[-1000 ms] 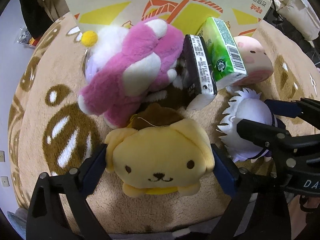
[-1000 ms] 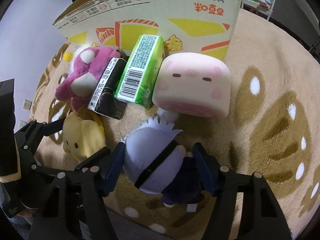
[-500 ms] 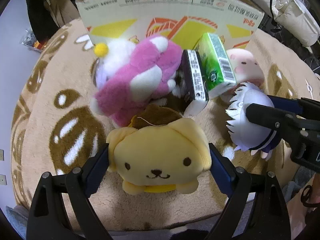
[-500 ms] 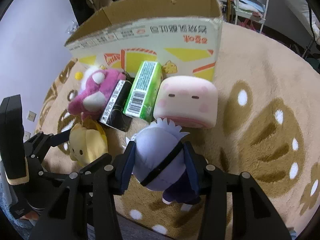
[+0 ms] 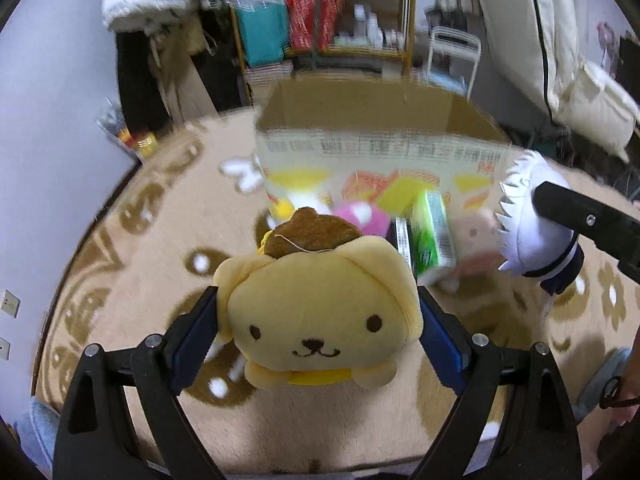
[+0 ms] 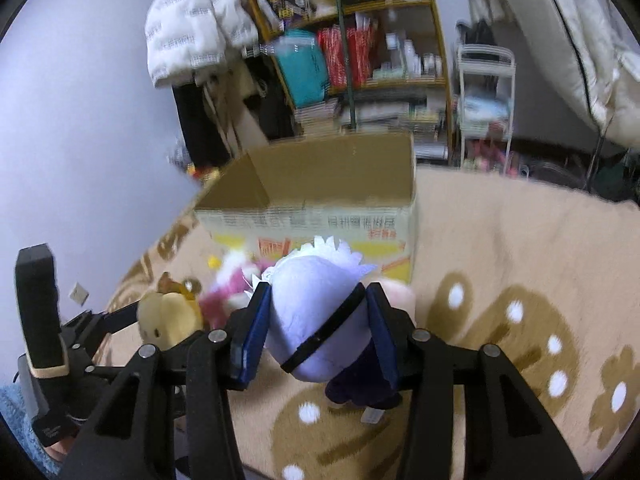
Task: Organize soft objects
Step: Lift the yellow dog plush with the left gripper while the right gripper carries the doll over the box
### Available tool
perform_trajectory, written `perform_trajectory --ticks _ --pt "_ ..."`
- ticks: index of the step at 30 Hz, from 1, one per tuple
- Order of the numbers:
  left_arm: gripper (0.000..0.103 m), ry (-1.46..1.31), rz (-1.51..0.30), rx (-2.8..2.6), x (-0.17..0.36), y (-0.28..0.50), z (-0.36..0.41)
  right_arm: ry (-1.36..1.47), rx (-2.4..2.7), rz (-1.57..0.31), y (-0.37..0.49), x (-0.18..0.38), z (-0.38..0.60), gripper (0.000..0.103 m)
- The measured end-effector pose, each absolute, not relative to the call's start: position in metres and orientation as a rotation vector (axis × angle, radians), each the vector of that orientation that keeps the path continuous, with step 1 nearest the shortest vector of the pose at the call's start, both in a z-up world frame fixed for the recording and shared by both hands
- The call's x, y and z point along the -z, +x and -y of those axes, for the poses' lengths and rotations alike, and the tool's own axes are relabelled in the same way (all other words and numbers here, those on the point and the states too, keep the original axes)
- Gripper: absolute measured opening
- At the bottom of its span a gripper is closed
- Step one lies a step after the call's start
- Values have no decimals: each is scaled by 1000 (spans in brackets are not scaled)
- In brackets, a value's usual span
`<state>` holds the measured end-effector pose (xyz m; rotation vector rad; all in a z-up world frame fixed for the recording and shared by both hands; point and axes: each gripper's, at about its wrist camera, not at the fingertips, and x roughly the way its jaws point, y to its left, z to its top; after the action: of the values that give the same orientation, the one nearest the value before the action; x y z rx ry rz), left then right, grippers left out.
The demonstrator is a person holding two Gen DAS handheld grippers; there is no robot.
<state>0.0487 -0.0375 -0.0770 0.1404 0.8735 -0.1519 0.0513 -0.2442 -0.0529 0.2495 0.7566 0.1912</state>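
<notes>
My left gripper [image 5: 318, 320] is shut on a yellow dog plush [image 5: 320, 312] with a brown cap, held up above the rug. My right gripper [image 6: 316, 332] is shut on a white-haired doll [image 6: 316, 316] in dark clothes with a black band over its eyes, also lifted. That doll [image 5: 532, 236] shows at the right of the left wrist view. The yellow plush [image 6: 170, 316] appears at the left of the right wrist view. Ahead stands an open cardboard box [image 6: 316, 196] with printed sides. A pink plush [image 5: 362, 216], a green pack [image 5: 434, 236] and a pink cube plush [image 5: 474, 236] lie before it.
A tan rug with brown and white patterns [image 6: 520, 300] covers the floor. Behind the box are a shelf of books and bags [image 6: 352, 60], a white wire rack [image 6: 484, 100], a hanging white jacket [image 6: 192, 20] and a pale wall [image 6: 80, 120] at the left.
Both grippers have risen with their plush toys and tilted up, so the box's open top and the room behind now show. The right jaws closed onto the doll.
</notes>
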Motion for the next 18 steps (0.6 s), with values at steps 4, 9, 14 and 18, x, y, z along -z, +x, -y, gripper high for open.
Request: perform_trajectory --ticks 4,9,14,18 --pt "91 126 -744 131 53 39 33 243 -178 -660 47 37 243 50" --pt "91 124 -604 105 28 31 30 243 -177 -580 48 19 244 50" --pt "91 134 -511 96 7 31 31 244 -170 -507 51 -4 251 50" --pt "91 140 -461 99 -7 40 35 232 -157 -454 57 -23 258 51"
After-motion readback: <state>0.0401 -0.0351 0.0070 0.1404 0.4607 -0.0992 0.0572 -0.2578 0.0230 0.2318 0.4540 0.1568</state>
